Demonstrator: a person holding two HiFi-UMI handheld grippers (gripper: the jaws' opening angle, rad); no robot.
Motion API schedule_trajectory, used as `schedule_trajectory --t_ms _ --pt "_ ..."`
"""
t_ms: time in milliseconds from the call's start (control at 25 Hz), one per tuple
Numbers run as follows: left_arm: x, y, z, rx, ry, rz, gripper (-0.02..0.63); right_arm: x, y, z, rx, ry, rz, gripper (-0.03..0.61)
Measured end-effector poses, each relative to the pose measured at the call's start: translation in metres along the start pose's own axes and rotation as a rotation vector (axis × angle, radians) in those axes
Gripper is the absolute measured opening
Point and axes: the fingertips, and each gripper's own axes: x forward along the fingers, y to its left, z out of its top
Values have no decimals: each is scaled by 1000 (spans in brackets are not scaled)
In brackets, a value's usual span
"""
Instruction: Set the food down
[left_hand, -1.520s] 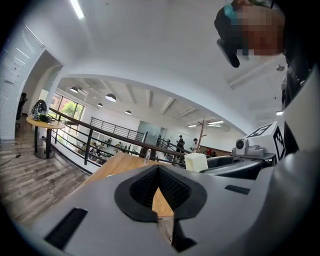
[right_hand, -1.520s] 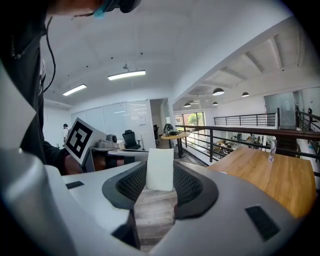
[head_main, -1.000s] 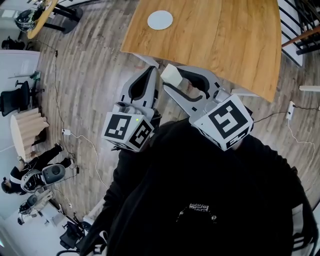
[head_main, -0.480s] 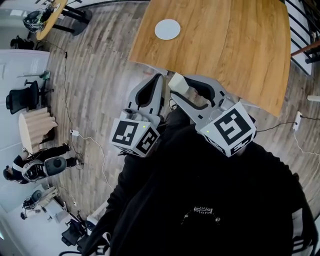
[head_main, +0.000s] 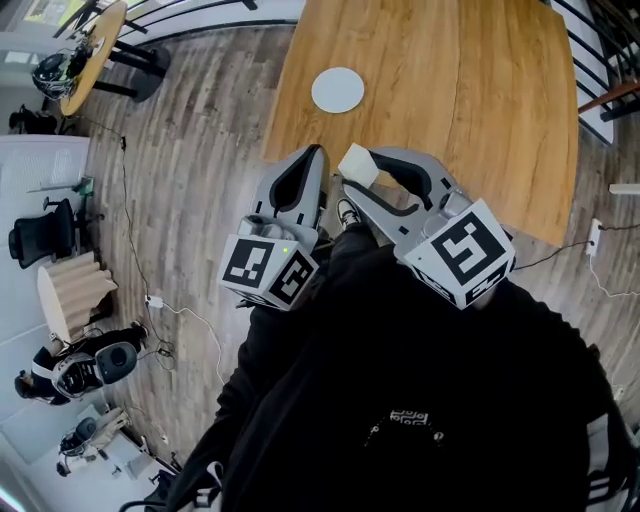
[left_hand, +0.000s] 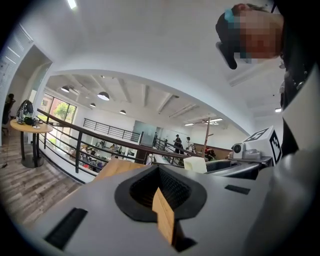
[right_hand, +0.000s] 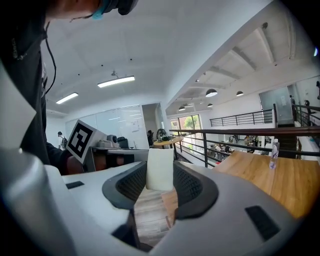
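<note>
A cream-white block of food (head_main: 356, 166) sits between the tips of my right gripper (head_main: 358, 168), which is shut on it just off the near edge of the wooden table (head_main: 480, 100). In the right gripper view the block (right_hand: 160, 169) stands upright between the black pads. A small white plate (head_main: 338, 89) lies on the table, just beyond both grippers. My left gripper (head_main: 314, 152) is beside the right one, jaws together and holding nothing. In the left gripper view, my left gripper (left_hand: 159, 169) shows only a thin slit, with the block (left_hand: 195, 164) to its right.
The table spans the upper right over a wood-plank floor (head_main: 190, 180). A black railing (head_main: 605, 50) runs behind the table at right. Cables (head_main: 190, 315) trail over the floor at left. A round side table (head_main: 95, 40) stands far left, with chairs and gear below it.
Both grippers have come closer to the table's near edge, and the plate now lies nearer to them. The block stays held in the right gripper.
</note>
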Motion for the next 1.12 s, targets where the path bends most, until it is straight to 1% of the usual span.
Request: schedule_trajectory --t_ms 240,360,600,880,1000,1120 --pt "30 49 23 -1 -8 -59 -2 45 -28 15 15 16 -90 173" --pt "39 76 36 -6 -5 -78 -2 68 -35 28 7 11 -114 173" --pt "62 118 48 -18 19 -137 -2 113 -51 45 8 24 -161 173" --pt "82 155 45 -41 61 -228 -2 161 -65 52 24 60 -209 173" --pt "88 172 46 -59 76 -247 -2 182 -71 59 34 83 -216 173" --pt "89 187 41 -83 86 -252 -2 197 -74 56 13 106 -211 173"
